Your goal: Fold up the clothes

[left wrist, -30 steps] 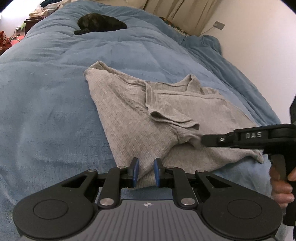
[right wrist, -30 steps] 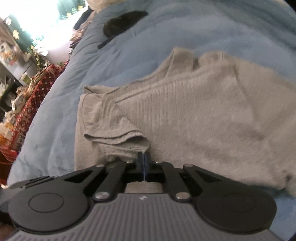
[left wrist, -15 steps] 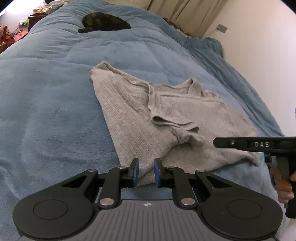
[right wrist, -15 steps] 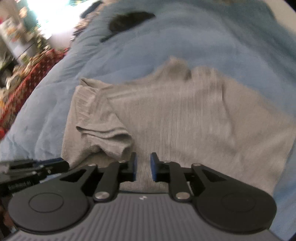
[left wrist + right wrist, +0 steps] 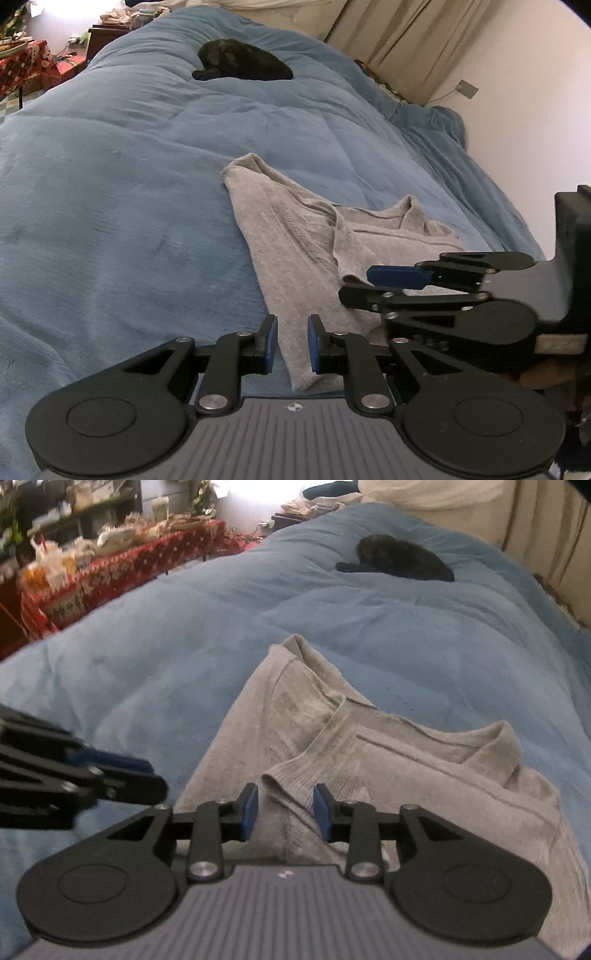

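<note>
On the bed, the left hand-held gripper hovers over the near hem corner of the grey sweater, jaws slightly apart, pinching nothing. The sweater's long axis runs away from that corner toward the bed's far end. To its right, the right hand-held gripper, jaws opening, straddles the folded sleeve cuff without pressing it, so it is nearer the sleeve.
</note>
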